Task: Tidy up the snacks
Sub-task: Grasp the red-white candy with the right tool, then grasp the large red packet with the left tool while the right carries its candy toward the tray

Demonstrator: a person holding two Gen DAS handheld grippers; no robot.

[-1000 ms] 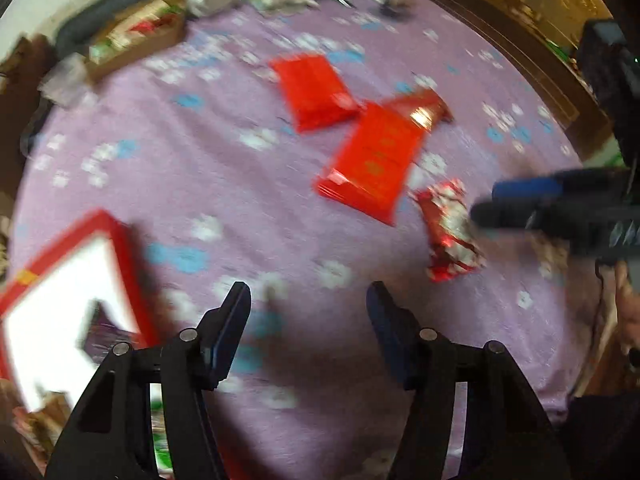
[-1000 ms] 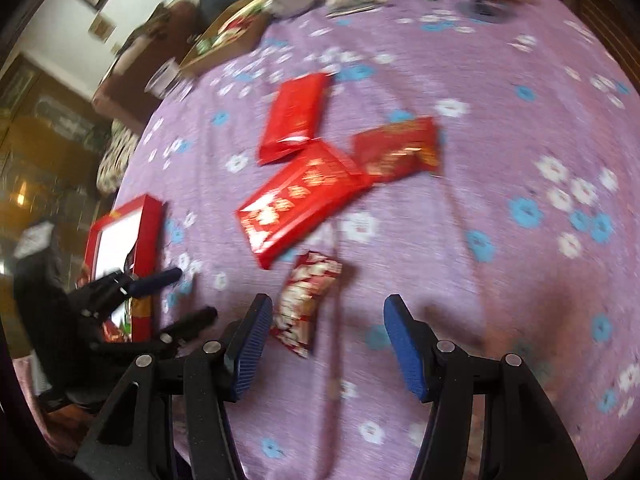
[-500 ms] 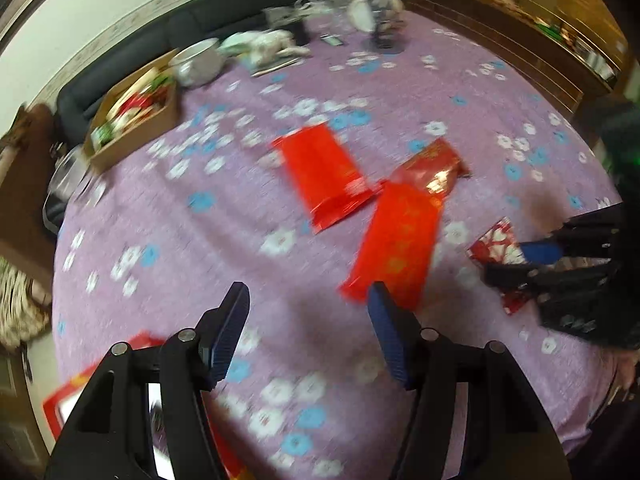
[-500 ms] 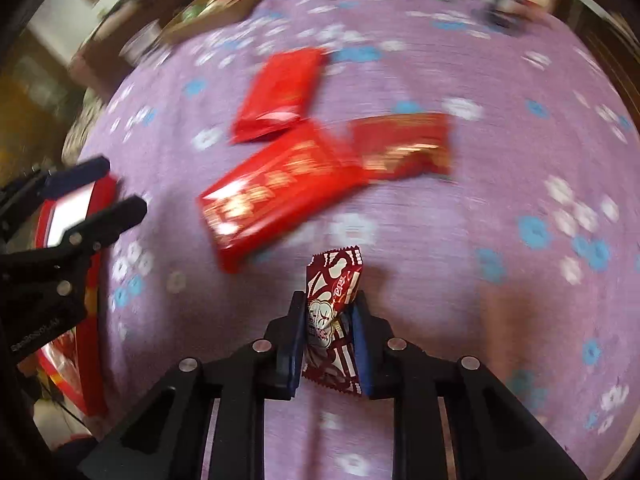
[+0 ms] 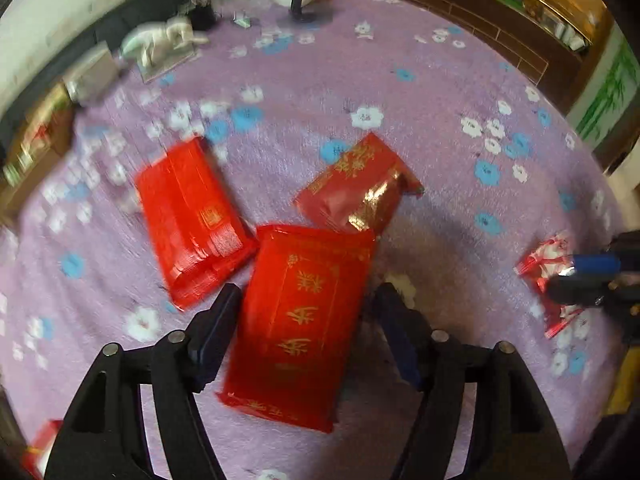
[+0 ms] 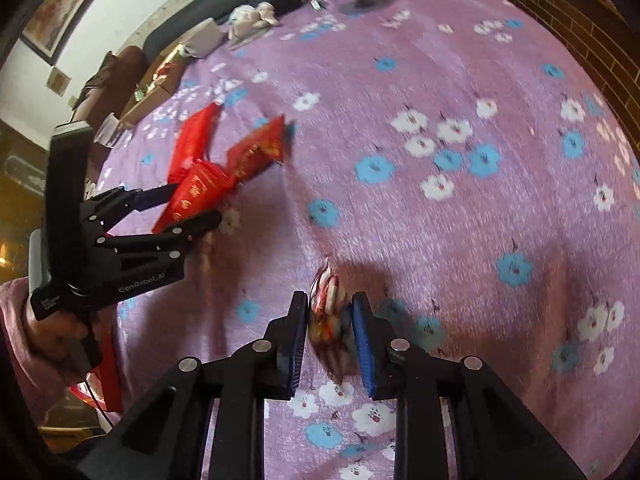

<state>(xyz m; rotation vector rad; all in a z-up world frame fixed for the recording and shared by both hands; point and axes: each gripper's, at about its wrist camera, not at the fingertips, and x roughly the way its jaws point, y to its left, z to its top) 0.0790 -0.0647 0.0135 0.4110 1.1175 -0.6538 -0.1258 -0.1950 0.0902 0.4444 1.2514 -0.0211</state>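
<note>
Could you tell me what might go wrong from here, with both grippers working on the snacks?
The left gripper is open around the big red pack, whose far end touches the dark red pack; lifting may drag that one. The right gripper pinches only part of the small pack, which could slip out. The pictures are blurred, suggesting fast motion.

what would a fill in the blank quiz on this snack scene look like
1. The right gripper is shut on a small ____ packet.
2. The left gripper is ____, its fingers either side of the large packet.
3. The large packet's far edge touches the ____ packet.
4. The tablecloth is ____ with flowers.

Answers: red-and-white; open; dark red; purple
</note>
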